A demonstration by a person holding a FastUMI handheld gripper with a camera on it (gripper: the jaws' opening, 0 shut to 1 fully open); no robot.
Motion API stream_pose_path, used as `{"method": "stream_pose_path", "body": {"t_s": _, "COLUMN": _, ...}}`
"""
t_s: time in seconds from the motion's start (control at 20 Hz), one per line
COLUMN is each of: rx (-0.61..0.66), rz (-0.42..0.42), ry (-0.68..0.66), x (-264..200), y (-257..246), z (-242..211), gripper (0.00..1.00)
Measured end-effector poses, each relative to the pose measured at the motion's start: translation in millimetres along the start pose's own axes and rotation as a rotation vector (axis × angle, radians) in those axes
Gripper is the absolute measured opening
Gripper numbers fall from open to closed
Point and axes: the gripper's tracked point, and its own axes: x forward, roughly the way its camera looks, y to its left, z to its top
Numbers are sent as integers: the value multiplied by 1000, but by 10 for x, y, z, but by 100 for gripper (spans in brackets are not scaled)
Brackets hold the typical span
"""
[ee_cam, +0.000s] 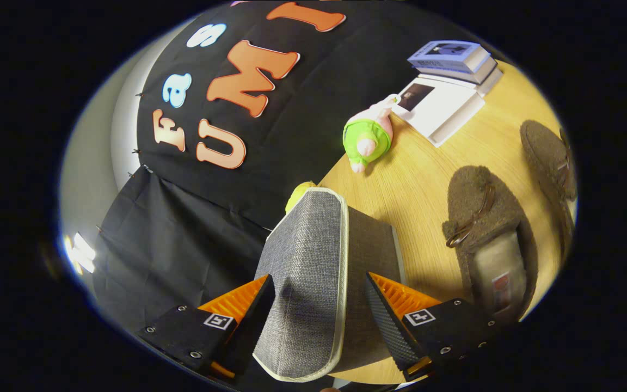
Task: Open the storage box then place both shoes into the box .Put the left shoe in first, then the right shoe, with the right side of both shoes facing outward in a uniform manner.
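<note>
Wooden tabletop point(417, 185) carries two brown shoes, the nearer shoe point(487, 228) off beyond my one finger, the farther shoe point(550, 152) past it. My gripper point(319, 305) straddles the grey fabric lid point(305, 283) of the storage box point(370, 239), raised on edge, its length running away from me; I think both fingers press it, though contact is hard to confirm

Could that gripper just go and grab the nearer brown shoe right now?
Probably not yet. The gripper has its fingers around the grey lid of the storage box, so it is occupied. The nearer shoe lies unobstructed on the table beyond the fingers.
</note>
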Motion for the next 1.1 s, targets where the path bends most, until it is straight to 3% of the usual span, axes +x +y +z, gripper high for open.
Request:
{"method": "stream_pose_path", "body": {"t_s": 0.1, "rx": 38, "rz": 11, "ry": 8, "x": 27, "y": -10, "z": 12, "gripper": 96}}
{"method": "stream_pose_path", "body": {"t_s": 0.25, "rx": 91, "rz": 33, "ry": -12, "x": -20, "y": -15, "z": 82, "gripper": 68}}
{"method": "stream_pose_path", "body": {"t_s": 0.4, "rx": 119, "rz": 9, "ry": -17, "x": -78, "y": -29, "z": 94, "gripper": 55}}
{"method": "stream_pose_path", "body": {"t_s": 0.55, "rx": 120, "rz": 24, "ry": -49, "x": -198, "y": 68, "z": 222, "gripper": 11}}
{"method": "stream_pose_path", "body": {"t_s": 0.65, "rx": 83, "rz": 32, "ry": -60, "x": -246, "y": 209, "z": 258, "gripper": 2}}
{"method": "stream_pose_path", "body": {"t_s": 0.9, "rx": -49, "rz": 19, "ry": -16, "x": -173, "y": 500, "z": 191, "gripper": 1}}
{"method": "stream_pose_path", "body": {"t_s": 1.1, "rx": -51, "rz": 11, "ry": 14, "x": -72, "y": 481, "z": 124, "gripper": 1}}
